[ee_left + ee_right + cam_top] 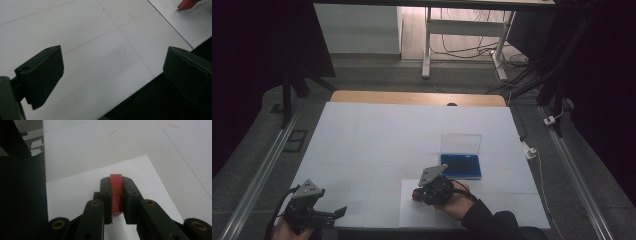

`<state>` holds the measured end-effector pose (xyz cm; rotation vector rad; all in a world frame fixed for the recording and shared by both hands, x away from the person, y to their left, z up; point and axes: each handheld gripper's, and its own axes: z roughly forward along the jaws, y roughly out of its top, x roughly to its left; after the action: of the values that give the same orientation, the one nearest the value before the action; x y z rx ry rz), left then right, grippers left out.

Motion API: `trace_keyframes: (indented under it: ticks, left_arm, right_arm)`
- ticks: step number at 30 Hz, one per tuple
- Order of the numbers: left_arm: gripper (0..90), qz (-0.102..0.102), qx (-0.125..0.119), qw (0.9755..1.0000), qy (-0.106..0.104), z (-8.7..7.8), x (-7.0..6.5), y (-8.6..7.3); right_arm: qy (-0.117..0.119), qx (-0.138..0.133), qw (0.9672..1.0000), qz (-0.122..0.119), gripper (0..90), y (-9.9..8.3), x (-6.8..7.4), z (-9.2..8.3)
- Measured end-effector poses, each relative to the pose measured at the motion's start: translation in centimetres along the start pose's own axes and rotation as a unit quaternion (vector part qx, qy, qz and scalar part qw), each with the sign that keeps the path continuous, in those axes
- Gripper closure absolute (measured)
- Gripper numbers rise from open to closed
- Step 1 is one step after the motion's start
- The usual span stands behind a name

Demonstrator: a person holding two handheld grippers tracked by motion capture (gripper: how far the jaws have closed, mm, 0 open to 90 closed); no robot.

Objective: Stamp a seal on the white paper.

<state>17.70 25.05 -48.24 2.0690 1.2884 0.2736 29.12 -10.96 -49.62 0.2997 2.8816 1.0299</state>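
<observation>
One red block [116, 193] sits clamped between the jaws of the right gripper [116, 182], the two black pads pressing on its flat sides and its top edge poking just past their tips. The block is narrow and stands on edge in the grip. In the high view the right gripper [416, 195] is at the near middle of the table, pointing left, with the block a small red spot at its tip, over a white sheet [412, 212]. The left gripper view catches the same block [186, 4] at its top right corner, over that sheet.

The sheet lies at the near edge of the table and is brighter than the larger white cover [377, 135] under it, which is ruled with thin lines into big squares. A few faint red marks show on the cover in both gripper views.

Just right of and beyond the right gripper lies a blue pad [461, 166] in a case whose clear lid [461, 143] stands upright behind it. The person's right hand [455, 201] holds the gripper, a dark sleeve trailing to the near edge.

The left gripper [343, 211] is well apart, at the near left corner, pointing right. Its jaws stand wide apart with nothing between them, over the cover and the table's near edge.
</observation>
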Motion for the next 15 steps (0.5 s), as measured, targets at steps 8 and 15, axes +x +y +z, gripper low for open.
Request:
trace_keyframes:
  ticks: [8, 15]
  left_arm:
    - [3.6, 0.001, 0.000, 1.0000, 0.000, -0.01, -0.01, 0.00]
    - [3.7, 0.002, 0.002, 1.0000, 0.002, 0.04, -0.06, 0.02]
  right_arm:
    - [0.000, 0.002, 1.0000, -0.005, 80.3, -0.36, -0.01, 0.37]
    - [-0.011, -0.003, 0.9999, -0.010, 80.7, -0.57, 0.41, 0.41]
